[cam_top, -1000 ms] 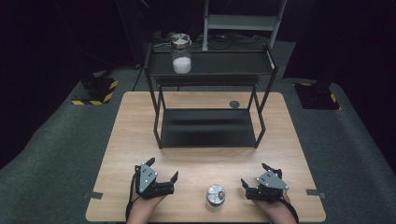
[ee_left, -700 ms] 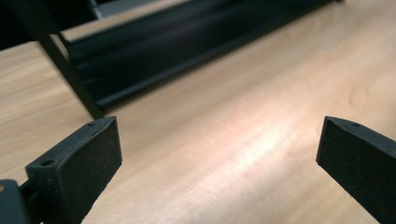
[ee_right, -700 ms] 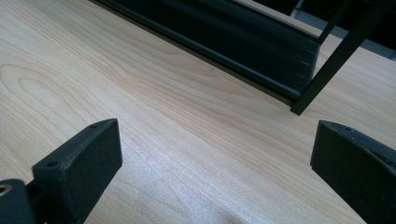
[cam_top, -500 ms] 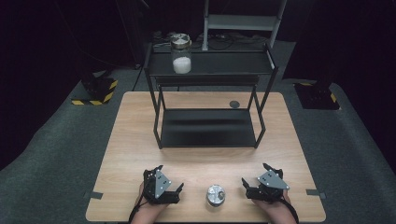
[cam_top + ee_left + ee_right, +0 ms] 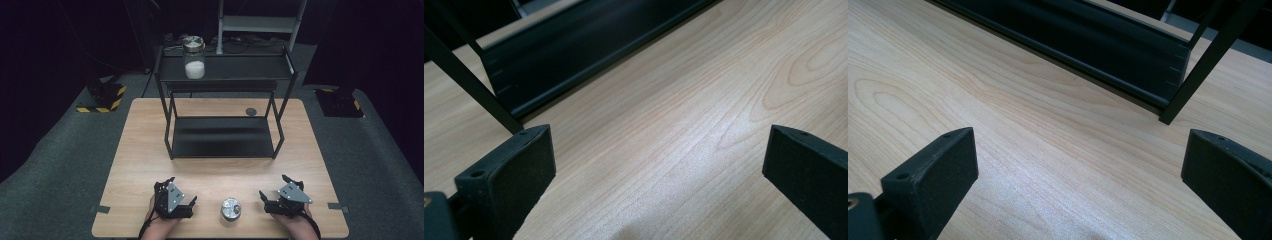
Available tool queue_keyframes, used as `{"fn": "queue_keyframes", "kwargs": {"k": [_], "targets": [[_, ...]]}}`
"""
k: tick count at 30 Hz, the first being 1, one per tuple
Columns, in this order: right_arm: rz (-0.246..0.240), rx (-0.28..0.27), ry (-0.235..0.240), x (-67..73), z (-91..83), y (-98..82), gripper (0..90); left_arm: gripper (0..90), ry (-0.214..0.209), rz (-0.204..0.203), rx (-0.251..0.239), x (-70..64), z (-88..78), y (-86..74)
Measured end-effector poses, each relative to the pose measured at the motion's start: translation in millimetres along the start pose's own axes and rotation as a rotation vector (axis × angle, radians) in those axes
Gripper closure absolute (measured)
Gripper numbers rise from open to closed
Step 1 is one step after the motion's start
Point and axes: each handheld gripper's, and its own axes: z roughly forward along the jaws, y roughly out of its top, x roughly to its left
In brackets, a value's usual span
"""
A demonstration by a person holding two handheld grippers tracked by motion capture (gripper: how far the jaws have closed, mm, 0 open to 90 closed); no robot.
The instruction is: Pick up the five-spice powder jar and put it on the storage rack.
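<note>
I have the wooden table spread below me, and the black two-tier rack stands on its far half. A glass jar holding white powder sits at the left end of the rack's top shelf. A small dark disc lies on the table just beside the rack's rear right leg. Down at the near edge, my left gripper rests low over the wood, jaws spread wide with bare table between them. My right gripper sits the same way, wide open and holding nothing. Between the two, apart from both, lies the small round metal lid.
</note>
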Motion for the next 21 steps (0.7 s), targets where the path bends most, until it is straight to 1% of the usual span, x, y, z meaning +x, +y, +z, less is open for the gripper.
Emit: {"fn": "queue_keyframes", "kwargs": {"k": [3, 7, 10, 13, 21], "targets": [[-0.003, -0.007, -0.001, 0.6, -0.4, -1.1, 0.6, 0.8, -0.009, 0.007, 0.007, 0.8, 0.5, 1.2], [0.008, -0.025, 0.006, -1.9, -2.9, -2.4, 0.6, 0.8, -0.003, 0.0, 0.004, -0.1, 0.0, 0.5], [0.004, -0.05, 0.005, -1.6, -8.2, -0.6, 0.6, 0.8, 0.005, -0.007, -0.003, -0.4, -0.7, -0.8], [0.001, -0.087, 0.003, -0.8, -15.9, 2.0, 0.5, 0.8, -0.003, -0.008, -0.001, 0.9, -0.2, -0.4], [0.004, -0.122, 0.009, 0.0, -25.6, 7.4, 0.2, 0.8, -0.012, -0.006, -0.008, 2.6, -0.8, -1.5]]}}
